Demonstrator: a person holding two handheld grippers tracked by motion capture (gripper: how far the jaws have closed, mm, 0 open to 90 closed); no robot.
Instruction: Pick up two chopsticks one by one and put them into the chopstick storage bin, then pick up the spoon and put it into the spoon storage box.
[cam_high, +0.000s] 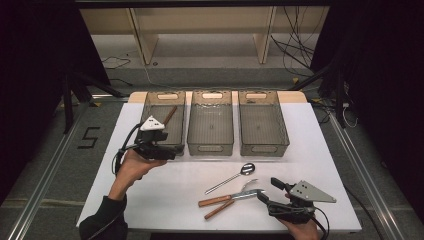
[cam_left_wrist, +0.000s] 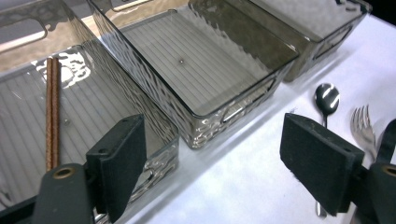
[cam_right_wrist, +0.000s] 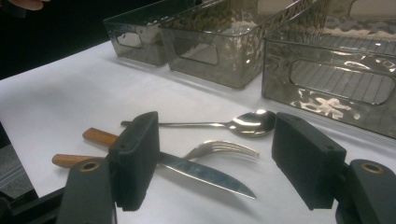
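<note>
A pair of brown chopsticks (cam_high: 170, 115) (cam_left_wrist: 51, 112) lies in the left one of three clear grey bins (cam_high: 148, 112) (cam_left_wrist: 159, 135). My left gripper (cam_high: 169, 146) (cam_left_wrist: 215, 128) hovers at that bin's near end, open, with nothing between its jaws. On the white table lie a spoon (cam_high: 235, 177) (cam_right_wrist: 252, 122), a fork (cam_high: 248, 184) (cam_right_wrist: 224, 147) and a knife (cam_high: 247, 194) (cam_right_wrist: 205, 173); two wooden handles point left. My right gripper (cam_high: 270, 191) (cam_right_wrist: 215, 140) stands open just right of them, near the knife's tip, touching nothing.
The middle bin (cam_high: 210, 146) (cam_left_wrist: 243, 93) and right bin (cam_high: 263, 150) (cam_right_wrist: 336, 84) hold nothing. The white table (cam_high: 165, 190) has free room at front left. Its front edge runs close to my right hand. Shelving and cables lie beyond the table.
</note>
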